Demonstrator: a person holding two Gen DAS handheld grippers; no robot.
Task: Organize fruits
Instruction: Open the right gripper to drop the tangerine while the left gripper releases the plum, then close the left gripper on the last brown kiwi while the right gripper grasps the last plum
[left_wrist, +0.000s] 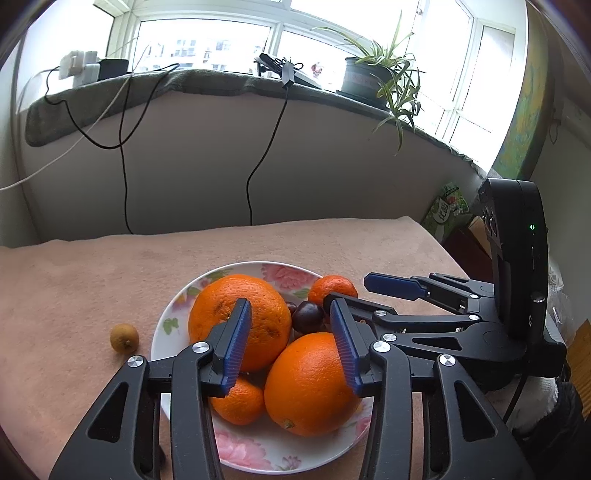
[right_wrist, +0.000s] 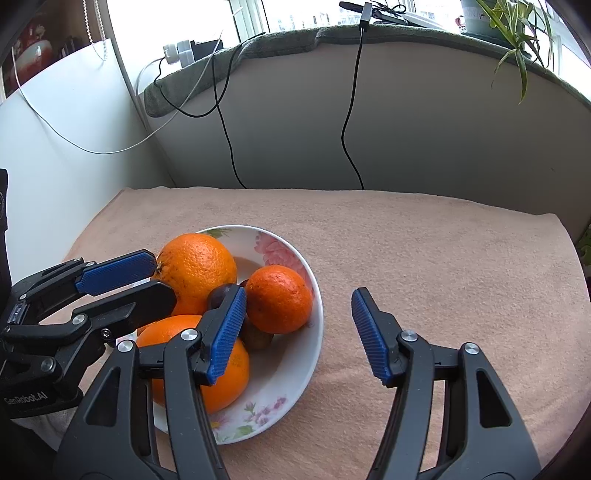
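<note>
On the pink-covered tabletop (right_wrist: 424, 251), the floral plate (left_wrist: 164, 321) holds oranges and dark plums, while one small brown fruit (left_wrist: 124, 337) lies just beside its left rim. The left gripper (left_wrist: 291, 343) hovers over the plate, fingers spread and empty; the right gripper (right_wrist: 299, 332) is likewise spread and empty. That stray is probably next: straddle it squarely and close gently, since it may roll.

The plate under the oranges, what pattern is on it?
White plate with pink flowers and green leaves, clearest in the left wrist view.
</note>
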